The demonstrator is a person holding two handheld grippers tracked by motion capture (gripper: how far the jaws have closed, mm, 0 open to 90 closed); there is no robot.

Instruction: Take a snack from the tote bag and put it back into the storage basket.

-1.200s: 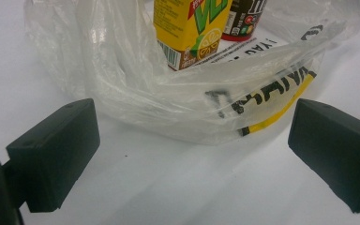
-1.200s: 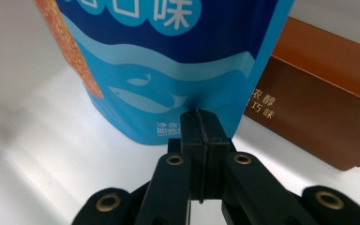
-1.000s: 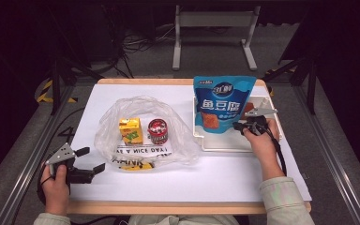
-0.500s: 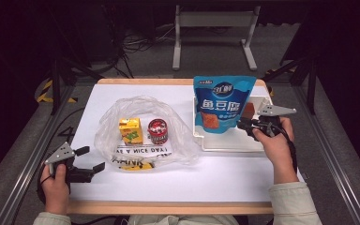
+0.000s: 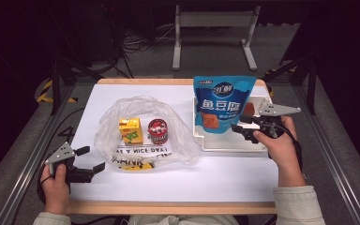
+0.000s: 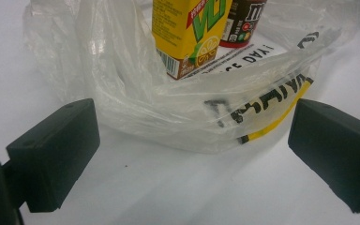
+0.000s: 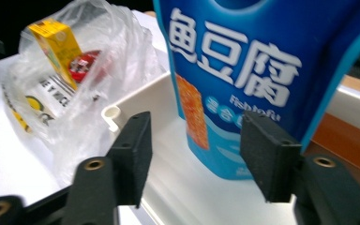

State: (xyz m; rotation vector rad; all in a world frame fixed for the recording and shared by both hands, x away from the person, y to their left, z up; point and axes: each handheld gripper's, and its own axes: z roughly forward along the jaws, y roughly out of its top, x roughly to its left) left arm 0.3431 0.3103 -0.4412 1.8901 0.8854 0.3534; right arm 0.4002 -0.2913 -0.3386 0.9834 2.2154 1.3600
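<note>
At the left of the high view, the left gripper (image 5: pixel 90 160) lay low on the white tabletop (image 5: pixel 225 173) in the person's left hand (image 5: pixel 55 180), near the front edge. Its jaws were spread wide with nothing between them, pointing toward the crumpled clear plastic bag with black lettering and a yellow stripe (image 5: pixel 143 133). In the left gripper view the bag's (image 6: pixel 206 112) near edge lay just ahead of the two black pads (image 6: pixel 56 152), not touching them.

Inside the bag stood a yellow drink carton with green lettering (image 5: pixel 130 131), and just right of it a short dark can with a red top (image 5: pixel 158 130). Both stood upright and close together on the printed panel of the bag.

Further right, a shallow white plastic tray (image 5: pixel 225 145) rested on the table. A tall blue stand-up snack pouch with white characters (image 5: pixel 221 105) stood upright in it, at the tray's left part, near the bag but apart from it.

At the right, the right gripper (image 5: pixel 240 127) was held above the tray by the person's right hand (image 5: pixel 276 143), aimed at the pouch's lower right side. Its jaws had just been opening and stood parted. In the right gripper view the pouch (image 7: pixel 243 79) sat just beyond the pads (image 7: pixel 133 154), free of them, with bare tray floor (image 7: pixel 192 187) between.
</note>
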